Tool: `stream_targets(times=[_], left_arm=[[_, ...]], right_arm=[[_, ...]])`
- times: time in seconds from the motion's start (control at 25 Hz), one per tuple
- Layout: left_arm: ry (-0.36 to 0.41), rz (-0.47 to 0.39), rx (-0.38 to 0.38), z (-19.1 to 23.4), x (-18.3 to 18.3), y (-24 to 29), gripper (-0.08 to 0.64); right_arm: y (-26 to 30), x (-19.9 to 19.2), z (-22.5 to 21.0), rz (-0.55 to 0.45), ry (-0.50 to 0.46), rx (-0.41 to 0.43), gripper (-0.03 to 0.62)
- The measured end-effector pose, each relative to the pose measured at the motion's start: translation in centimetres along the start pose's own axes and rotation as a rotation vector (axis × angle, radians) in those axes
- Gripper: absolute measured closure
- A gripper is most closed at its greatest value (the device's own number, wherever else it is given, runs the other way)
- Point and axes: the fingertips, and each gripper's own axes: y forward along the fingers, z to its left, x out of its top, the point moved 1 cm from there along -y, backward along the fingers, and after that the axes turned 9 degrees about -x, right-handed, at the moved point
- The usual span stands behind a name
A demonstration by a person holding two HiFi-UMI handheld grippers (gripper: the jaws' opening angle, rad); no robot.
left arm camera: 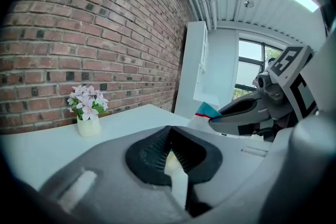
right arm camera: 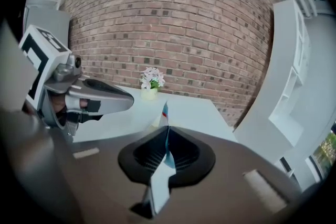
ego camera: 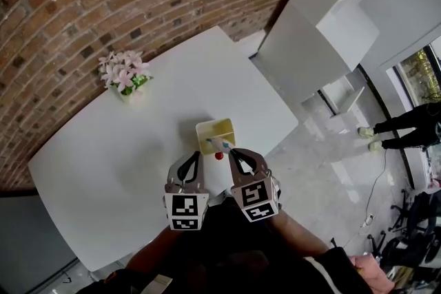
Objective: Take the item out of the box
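Forearms in dark sleeves reach forward side by side, holding two grippers level and close together over the white table [ego camera: 117, 155]. The left gripper [ego camera: 198, 155] is clamped on a pale edge of the one yellow box [ego camera: 215, 127]. The right gripper [ego camera: 231, 151] pinches the single flat white packet [ego camera: 219, 144], tipped teal and red, at the box's near rim. Beyond, well apart, stands one vase of pink flowers [ego camera: 124, 76].

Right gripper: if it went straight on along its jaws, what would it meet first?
Likely the yellow box: in the head view the right gripper, shut on the packet, points at its near rim. Height is unclear, so it could pass over.
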Motion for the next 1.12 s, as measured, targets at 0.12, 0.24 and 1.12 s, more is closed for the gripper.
stream_targets(times=[0.12, 0.24, 1.12], left_arm=[[0.016, -0.002, -0.023, -0.6, 0.2, 0.1, 0.555], [0.034, -0.008, -0.033, -1.2, 0.4, -0.1, 0.555], [0.013, -0.03, 0.022, -11.9, -0.4, -2.7, 0.555]], right_arm=[[-0.9, 0.6, -0.4, -0.031, 0.028, -0.022, 0.59], [-1.7, 0.7, -1.1, -0.043, 0.063, -0.038, 0.591], [-11.5, -3.4, -3.6, -0.175, 0.124, 0.025, 0.591]])
